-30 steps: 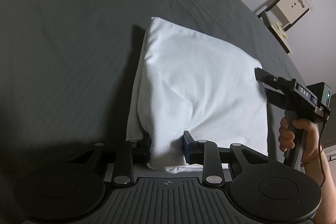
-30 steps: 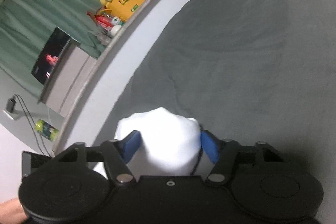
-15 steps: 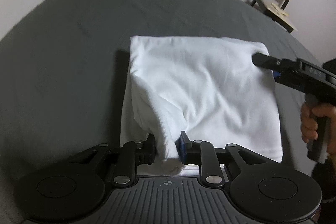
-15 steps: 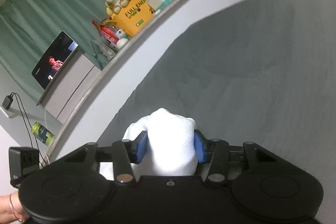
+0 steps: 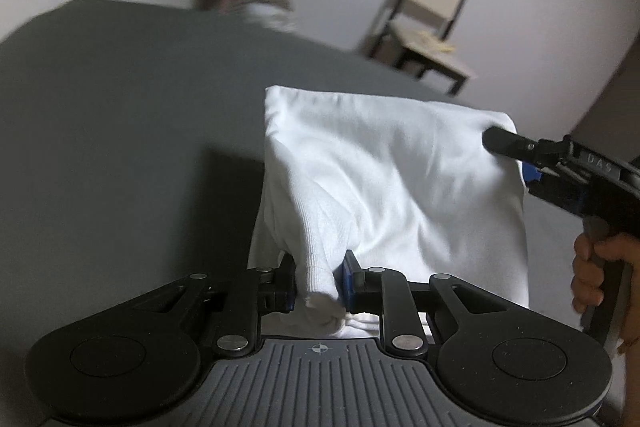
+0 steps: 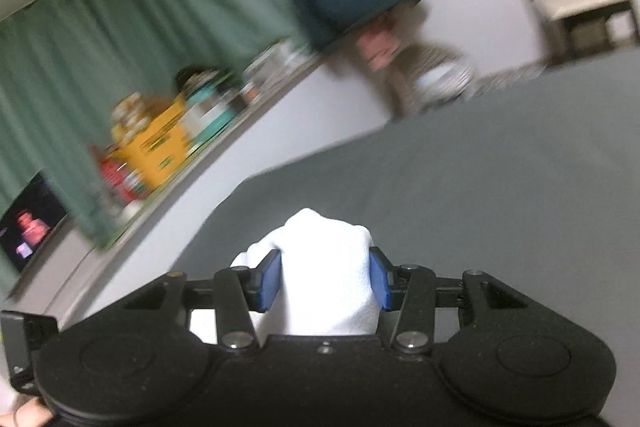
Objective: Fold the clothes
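I see the folded white cotton garment (image 5: 392, 183) lifted over the dark grey fabric-covered bed (image 5: 120, 115). My left hand-held gripper (image 5: 320, 283) pinches a bunched near edge of it; my right hand-held gripper (image 6: 325, 279) clamps a thick fold at its other side, jaws having just narrowed. Beyond the bed: a pale wall, a green curtain (image 6: 100, 39), a cluttered ledge with a yellow box (image 6: 160, 143), and a beige wooden chair (image 5: 432, 15).
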{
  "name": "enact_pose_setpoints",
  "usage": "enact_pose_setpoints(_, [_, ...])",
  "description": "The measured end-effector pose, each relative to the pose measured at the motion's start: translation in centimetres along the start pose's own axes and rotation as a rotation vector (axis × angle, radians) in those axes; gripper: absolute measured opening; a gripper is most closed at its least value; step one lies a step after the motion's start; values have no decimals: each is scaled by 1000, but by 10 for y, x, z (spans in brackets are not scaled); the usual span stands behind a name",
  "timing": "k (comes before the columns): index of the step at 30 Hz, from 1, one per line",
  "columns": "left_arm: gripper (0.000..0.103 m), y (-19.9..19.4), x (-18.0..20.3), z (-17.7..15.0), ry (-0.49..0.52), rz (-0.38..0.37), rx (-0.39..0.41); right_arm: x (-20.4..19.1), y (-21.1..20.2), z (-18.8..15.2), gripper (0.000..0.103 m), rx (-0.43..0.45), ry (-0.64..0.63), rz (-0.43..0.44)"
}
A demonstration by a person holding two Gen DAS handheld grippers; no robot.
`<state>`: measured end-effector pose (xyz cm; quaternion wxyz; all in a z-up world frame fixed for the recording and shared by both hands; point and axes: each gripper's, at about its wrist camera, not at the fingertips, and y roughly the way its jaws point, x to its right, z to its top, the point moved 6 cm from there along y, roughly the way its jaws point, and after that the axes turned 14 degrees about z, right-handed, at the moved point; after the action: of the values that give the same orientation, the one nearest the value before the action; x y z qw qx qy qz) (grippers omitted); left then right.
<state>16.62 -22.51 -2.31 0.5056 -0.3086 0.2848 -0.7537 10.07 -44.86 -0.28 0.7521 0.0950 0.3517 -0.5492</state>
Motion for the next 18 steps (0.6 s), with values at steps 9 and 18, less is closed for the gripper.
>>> enact_pose_setpoints(9, [22,73,106,19,49,-58,-23,120,-36,11,45,141,156,-249])
enact_pose_setpoints(18, [42,84,81,-2,-116,-73,-100,136,-26,-11,60,171,232,-323])
